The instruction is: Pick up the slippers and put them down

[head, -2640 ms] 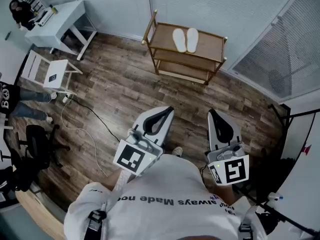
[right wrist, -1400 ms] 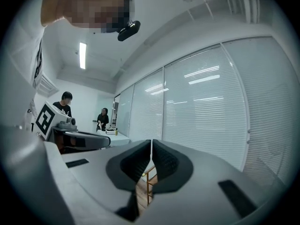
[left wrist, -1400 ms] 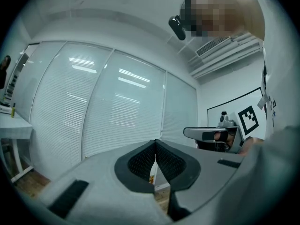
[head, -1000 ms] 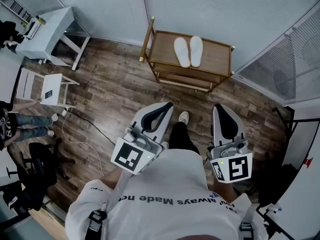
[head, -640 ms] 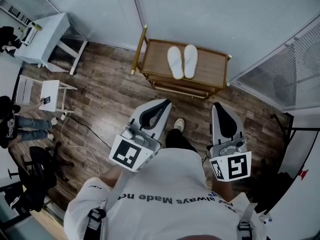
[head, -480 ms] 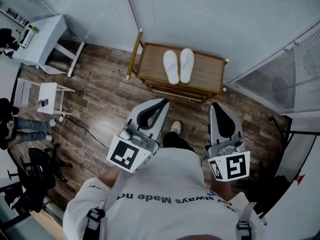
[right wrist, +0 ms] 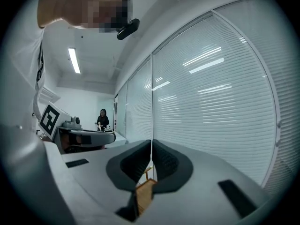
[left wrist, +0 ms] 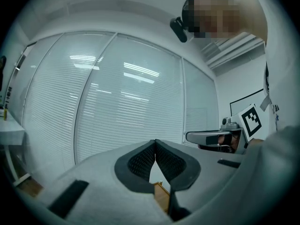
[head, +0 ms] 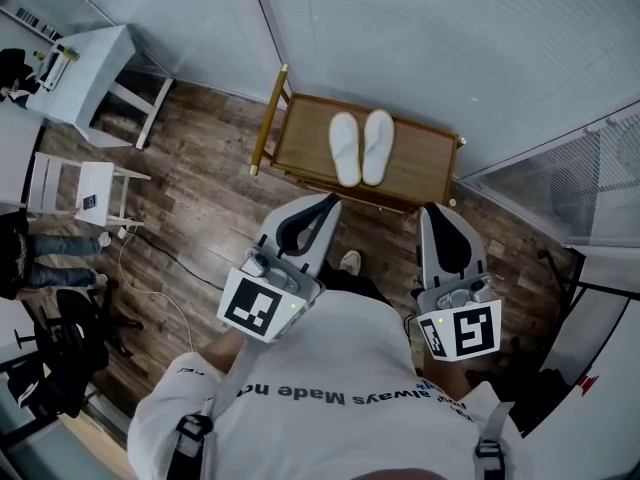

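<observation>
Two white slippers (head: 362, 148) lie side by side, touching, on the top board of the wooden shelf (head: 425, 163), near its middle. The lower boards of the shelf are mostly hidden under the top one.

The left gripper (head: 332, 200) and the right gripper (head: 432, 209) are held level on the near side of the shelf, well apart from the slippers, and their tips cover parts of its front edge. Both grippers are closed, with the tips together and nothing held.

In the left gripper view and the right gripper view, only a small piece of the shelf shows through the gap below the tips. A shoe (head: 350, 262) shows partly between the grippers.
</observation>
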{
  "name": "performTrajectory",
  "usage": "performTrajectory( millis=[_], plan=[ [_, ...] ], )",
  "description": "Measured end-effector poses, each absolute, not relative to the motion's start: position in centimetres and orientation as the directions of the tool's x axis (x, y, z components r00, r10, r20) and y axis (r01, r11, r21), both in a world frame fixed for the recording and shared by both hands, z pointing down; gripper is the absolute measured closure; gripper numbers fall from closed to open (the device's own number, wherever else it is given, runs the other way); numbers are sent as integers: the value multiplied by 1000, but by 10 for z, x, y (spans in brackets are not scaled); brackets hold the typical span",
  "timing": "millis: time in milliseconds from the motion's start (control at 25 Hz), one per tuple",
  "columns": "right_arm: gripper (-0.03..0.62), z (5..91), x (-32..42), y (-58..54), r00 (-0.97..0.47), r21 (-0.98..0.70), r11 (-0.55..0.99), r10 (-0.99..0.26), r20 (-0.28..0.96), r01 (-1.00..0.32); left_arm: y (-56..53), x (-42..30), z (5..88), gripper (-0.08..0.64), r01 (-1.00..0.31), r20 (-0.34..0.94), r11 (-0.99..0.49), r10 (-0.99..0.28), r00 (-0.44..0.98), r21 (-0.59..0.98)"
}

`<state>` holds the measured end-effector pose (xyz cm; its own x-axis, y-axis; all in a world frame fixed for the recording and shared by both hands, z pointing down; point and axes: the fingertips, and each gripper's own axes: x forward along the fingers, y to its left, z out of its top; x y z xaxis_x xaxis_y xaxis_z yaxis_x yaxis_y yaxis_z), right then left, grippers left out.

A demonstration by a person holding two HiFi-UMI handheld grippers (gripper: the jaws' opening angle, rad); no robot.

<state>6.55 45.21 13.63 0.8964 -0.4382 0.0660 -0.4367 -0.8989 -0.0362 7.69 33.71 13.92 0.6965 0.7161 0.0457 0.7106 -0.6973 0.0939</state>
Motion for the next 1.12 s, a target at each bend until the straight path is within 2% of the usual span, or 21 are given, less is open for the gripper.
performTrajectory(
  millis=[120,280,640,760,1120],
  plan=[
    [575,133,85,444,897,-27,-899,-438,61,-437,332,96,131,549,718,-5,-690,720,694,94],
    [575,126,109,433,904,-16,-906,-424,54,-424,318,116,137,548,719,47,-686,726,686,111],
    [575,121,141,423,917,1,-918,-395,47,-395,306,151,126,549,740,-25,-667,741,671,87],
    [574,134,151,422,919,-5,-921,-388,61,-389,302,162,145,549,737,45,-669,742,668,93],
    [572,200,169,422,901,-52,-915,-402,160,-400,297,184,198,548,720,105,-683,730,675,118]
  ],
)
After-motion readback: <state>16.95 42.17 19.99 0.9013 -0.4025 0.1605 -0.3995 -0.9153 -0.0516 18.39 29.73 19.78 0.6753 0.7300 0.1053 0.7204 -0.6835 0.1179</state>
